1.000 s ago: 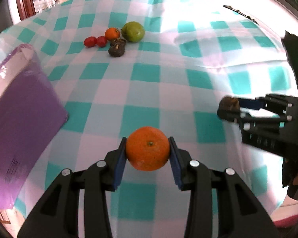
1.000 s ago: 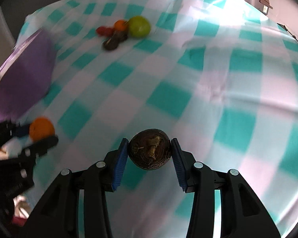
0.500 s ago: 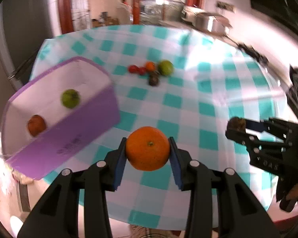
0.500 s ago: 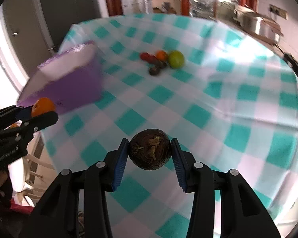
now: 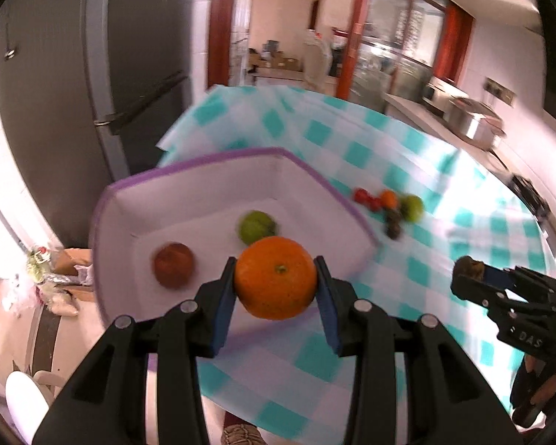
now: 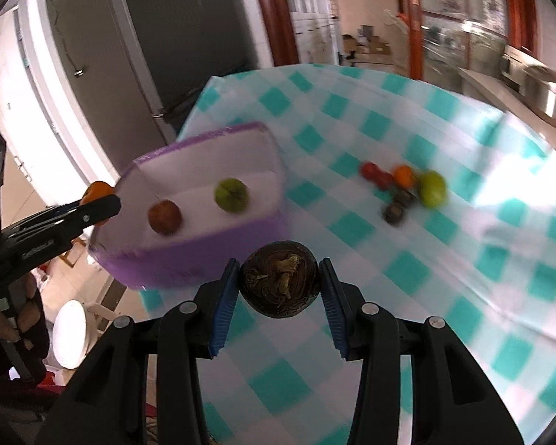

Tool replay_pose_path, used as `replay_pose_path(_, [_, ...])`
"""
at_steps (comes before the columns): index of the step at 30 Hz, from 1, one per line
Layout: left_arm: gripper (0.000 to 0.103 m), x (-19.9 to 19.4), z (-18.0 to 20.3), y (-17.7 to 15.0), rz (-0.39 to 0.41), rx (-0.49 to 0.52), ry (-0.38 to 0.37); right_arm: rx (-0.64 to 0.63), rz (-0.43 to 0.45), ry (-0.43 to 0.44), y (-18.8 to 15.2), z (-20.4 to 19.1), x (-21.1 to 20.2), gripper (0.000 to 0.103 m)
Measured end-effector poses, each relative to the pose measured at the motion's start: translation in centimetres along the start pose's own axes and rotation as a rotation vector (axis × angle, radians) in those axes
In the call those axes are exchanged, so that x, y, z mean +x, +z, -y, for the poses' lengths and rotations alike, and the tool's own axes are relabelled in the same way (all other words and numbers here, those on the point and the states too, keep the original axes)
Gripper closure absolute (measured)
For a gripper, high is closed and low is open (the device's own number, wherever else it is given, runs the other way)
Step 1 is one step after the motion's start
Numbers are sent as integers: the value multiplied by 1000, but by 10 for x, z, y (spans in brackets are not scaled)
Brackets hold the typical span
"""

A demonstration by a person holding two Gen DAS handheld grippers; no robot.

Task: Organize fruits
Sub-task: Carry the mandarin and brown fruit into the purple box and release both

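1. The table under a teal-and-white checked cloth [image 5: 407, 155] fills most of both views; its far edge runs close to a dark grey fridge [image 5: 92, 74], and a broad stretch of bare cloth lies open on the right
2. The purple-rimmed, white-lined cardboard box [image 5: 137, 181] stands at the table's left edge, one corner jutting past the edge in the right wrist view; most of its floor is free, holding only a green round fruit [image 5: 256, 226] and a reddish-brown round fruit [image 5: 173, 265], set apart from each other
3. The left gripper [image 5: 276, 289] has its blue pads pressed on a round orange [image 5: 276, 278], held above the box's near wall
4. The right gripper [image 6: 280, 285] is clamped on a dark brown wrinkled fruit [image 6: 280, 283], over the cloth just right of the box
5. A loose cluster of small fruits [image 6: 404, 185], red, orange, green and dark, sits on the cloth beyond the box, well clear of any edge
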State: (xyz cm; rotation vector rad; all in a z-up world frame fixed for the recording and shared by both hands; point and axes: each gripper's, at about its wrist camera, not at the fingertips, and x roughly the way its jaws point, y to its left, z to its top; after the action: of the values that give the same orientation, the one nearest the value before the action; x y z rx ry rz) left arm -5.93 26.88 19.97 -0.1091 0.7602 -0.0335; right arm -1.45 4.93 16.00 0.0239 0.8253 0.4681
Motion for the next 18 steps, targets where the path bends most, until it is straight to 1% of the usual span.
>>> replay_pose_path(3, [62, 13, -28, 22, -7, 12, 17, -32, -8, 40, 26, -20, 22, 60])
replay_pose_path(4, [62, 22, -37, 32, -18, 34, 25, -52, -20, 54, 41, -32, 35, 60])
replay_pose_path(5, [62, 32, -43, 40, -33, 52, 25, -62, -32, 62, 47, -38, 43, 60])
replay_pose_path(6, [62, 42, -48, 47, -54, 69, 24, -80, -66, 79, 57, -49, 59, 59])
replay_pose_path(8, [62, 73, -56, 59, -125, 113, 26, -101, -124, 96, 65, -60, 83, 60])
replay_pose_path(9, [62, 87, -58, 63, -158, 132, 25, -115, -154, 90, 67, -65, 95, 59])
replay_pose_path(12, [62, 134, -60, 69, -273, 220, 27, -136, -299, 68, 74, -79, 146, 60])
replay_pose_path(15, [62, 177, -58, 70, -365, 311, 23, -167, -398, 39, 73, -90, 179, 60])
replay_pose_path(17, [62, 206, -62, 69, -432, 333, 18, -192, -465, 19, 71, -97, 201, 60])
replay_pose_path(18, [62, 220, -65, 68, -468, 338, 15, -195, -483, 14, 70, -98, 207, 60])
